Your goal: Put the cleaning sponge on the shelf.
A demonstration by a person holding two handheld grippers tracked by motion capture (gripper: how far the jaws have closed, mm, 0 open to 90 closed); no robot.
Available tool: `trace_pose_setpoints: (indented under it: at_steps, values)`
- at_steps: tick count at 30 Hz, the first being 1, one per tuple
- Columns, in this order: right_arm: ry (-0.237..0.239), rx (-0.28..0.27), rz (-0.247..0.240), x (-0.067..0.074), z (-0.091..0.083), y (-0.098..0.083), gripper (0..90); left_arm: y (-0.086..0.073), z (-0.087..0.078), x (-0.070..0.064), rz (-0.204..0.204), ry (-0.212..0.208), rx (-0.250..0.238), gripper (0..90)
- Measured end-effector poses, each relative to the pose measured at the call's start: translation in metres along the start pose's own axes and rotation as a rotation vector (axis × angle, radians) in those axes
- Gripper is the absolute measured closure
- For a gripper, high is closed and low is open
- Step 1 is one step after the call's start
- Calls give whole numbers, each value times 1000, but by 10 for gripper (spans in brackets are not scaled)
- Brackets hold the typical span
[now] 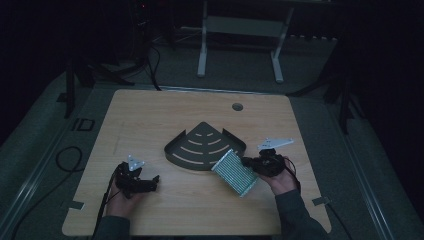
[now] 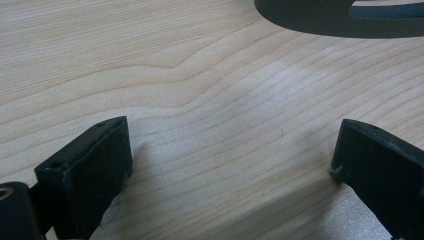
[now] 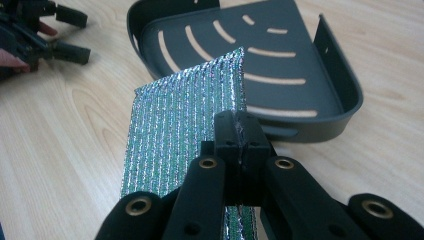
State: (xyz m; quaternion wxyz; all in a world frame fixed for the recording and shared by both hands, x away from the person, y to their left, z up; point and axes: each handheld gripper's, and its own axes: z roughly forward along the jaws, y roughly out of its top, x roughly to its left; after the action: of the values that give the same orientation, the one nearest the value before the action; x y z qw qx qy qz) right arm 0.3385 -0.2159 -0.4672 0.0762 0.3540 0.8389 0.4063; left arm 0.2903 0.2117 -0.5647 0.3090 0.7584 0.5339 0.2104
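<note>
A glittery silver-green scrubbing pad [image 1: 234, 172] [image 3: 185, 125] is held up off the wooden table [image 1: 150, 120], just right of a dark slotted corner tray [image 1: 205, 147] [image 3: 240, 55]. My right gripper [image 1: 248, 162] [image 3: 240, 132] is shut on the pad's edge, jaws pressed together on it. My left gripper [image 1: 152, 181] [image 2: 230, 155] rests low at the front left of the table, open, with bare wood between its jaws. The tray's rim [image 2: 335, 20] shows ahead of the left gripper. In the right gripper view, the left gripper [image 3: 70, 35] appears far off at the top left.
A round cable hole [image 1: 237, 106] sits near the table's far edge. A white table frame [image 1: 240, 40] stands on the floor behind. Cables [image 1: 65, 160] lie on the floor at the left.
</note>
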Motion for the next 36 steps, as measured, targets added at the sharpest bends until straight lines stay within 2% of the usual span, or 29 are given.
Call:
trace_pose_setpoints:
  at_steps: [19, 36]
  values:
    - [-20, -40, -35, -11, 1, 24, 893, 0, 0, 0, 2, 1, 0, 29]
    - [-24, -61, -50, -22, 13, 43, 894, 0, 0, 0, 0, 1, 0, 29]
